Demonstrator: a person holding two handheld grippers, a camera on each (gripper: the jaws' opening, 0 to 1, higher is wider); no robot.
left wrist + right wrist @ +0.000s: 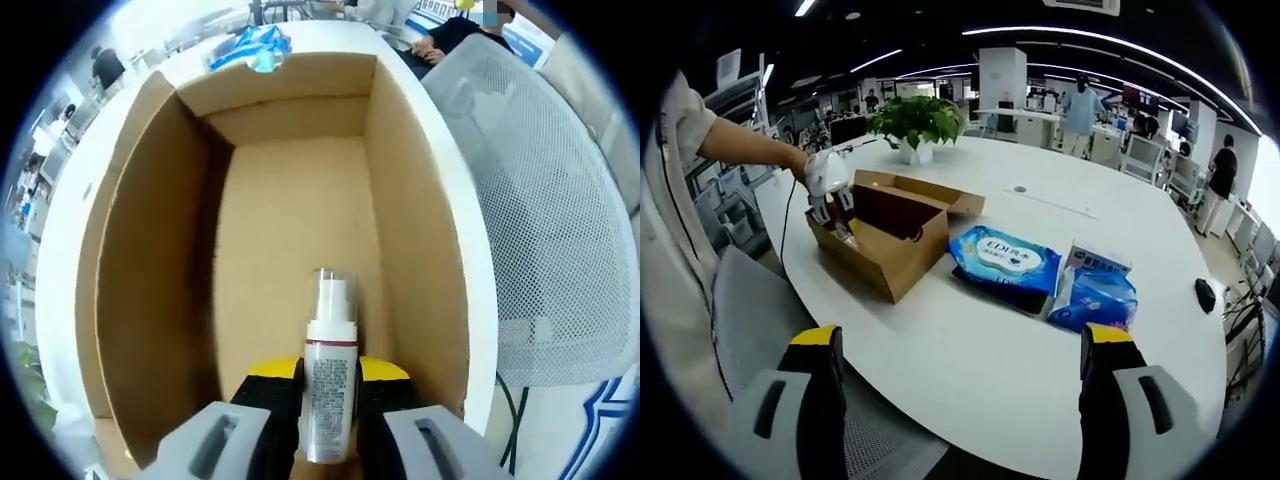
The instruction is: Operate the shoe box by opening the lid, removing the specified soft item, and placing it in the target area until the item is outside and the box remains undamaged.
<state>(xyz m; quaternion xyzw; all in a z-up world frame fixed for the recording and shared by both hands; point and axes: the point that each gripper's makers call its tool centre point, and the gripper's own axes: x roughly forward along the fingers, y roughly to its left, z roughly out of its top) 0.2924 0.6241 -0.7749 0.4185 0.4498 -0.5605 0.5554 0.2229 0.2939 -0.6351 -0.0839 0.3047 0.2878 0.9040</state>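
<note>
In the left gripper view an open brown cardboard box (290, 210) shows a bare inside. My left gripper (330, 378) is shut on a white pump bottle (330, 390) with a clear cap, held upright over the box's near end. In the right gripper view the same box (895, 240) sits on a white table (970, 360), flaps open, and a person's hand holds the left gripper (828, 195) at its left end. My right gripper (962, 345) stands open above the table's near edge, nothing between its jaws.
A blue wipes pack (1005, 258) and a blue-and-white package (1095, 290) lie right of the box. A potted plant (915, 120) stands behind it. A small black object (1207, 295) is at far right. A white mesh chair (540, 220) stands beside the table.
</note>
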